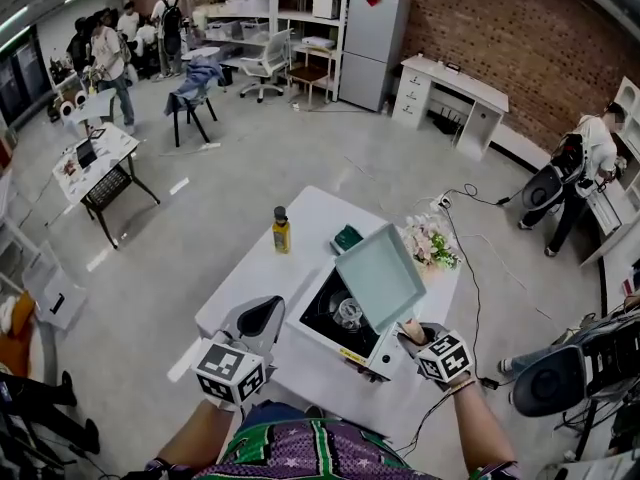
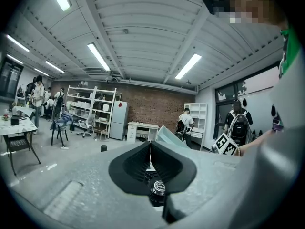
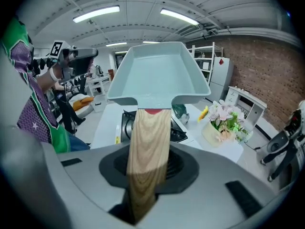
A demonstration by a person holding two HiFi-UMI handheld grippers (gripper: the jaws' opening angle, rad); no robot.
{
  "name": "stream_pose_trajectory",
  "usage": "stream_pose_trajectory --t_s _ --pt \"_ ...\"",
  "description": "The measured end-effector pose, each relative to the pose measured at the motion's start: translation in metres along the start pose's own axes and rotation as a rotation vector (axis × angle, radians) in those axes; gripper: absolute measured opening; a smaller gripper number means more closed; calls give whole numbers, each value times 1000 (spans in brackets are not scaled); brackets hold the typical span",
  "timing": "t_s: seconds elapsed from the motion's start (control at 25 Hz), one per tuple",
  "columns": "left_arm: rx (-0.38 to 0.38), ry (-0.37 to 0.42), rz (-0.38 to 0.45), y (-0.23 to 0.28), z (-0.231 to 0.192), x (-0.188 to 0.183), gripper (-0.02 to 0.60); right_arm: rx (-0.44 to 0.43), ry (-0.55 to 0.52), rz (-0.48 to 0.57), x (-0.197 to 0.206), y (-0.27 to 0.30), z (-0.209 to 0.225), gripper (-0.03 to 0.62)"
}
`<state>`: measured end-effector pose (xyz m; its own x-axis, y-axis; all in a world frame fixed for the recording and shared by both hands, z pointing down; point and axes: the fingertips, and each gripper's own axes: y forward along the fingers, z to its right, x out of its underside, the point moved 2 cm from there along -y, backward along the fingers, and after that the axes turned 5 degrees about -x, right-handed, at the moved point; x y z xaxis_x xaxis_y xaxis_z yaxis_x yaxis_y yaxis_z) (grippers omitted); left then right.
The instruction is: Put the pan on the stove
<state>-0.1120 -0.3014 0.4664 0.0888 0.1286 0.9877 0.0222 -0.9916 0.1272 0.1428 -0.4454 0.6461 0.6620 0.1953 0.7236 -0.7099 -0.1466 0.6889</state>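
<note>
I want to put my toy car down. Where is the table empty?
The table is bare along its left side, from the bottle to the near edge, beside the stove. The far right is crowded: a green object, flowers, and the pan held over the stove.

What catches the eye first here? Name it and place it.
A pale green square pan hangs tilted over the black-topped stove on the white table, its wooden handle clamped in the right gripper. Flowers stand at the table's right edge, beside the stove.
</note>
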Motion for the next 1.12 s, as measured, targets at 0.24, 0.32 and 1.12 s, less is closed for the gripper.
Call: stream_pose_trajectory --t_s 0.24,0.32,1.12 --pt "-1 6 -7 1 -2 -1 18 -35 -89 -78 14 13 15 86" --pt "-6 11 -12 2 -4 1 17 -50 -125 -101 20 18 18 87" --pt "-20 11 -46 17 -2 13 17 -177 -239 -284 66 55 39 87"
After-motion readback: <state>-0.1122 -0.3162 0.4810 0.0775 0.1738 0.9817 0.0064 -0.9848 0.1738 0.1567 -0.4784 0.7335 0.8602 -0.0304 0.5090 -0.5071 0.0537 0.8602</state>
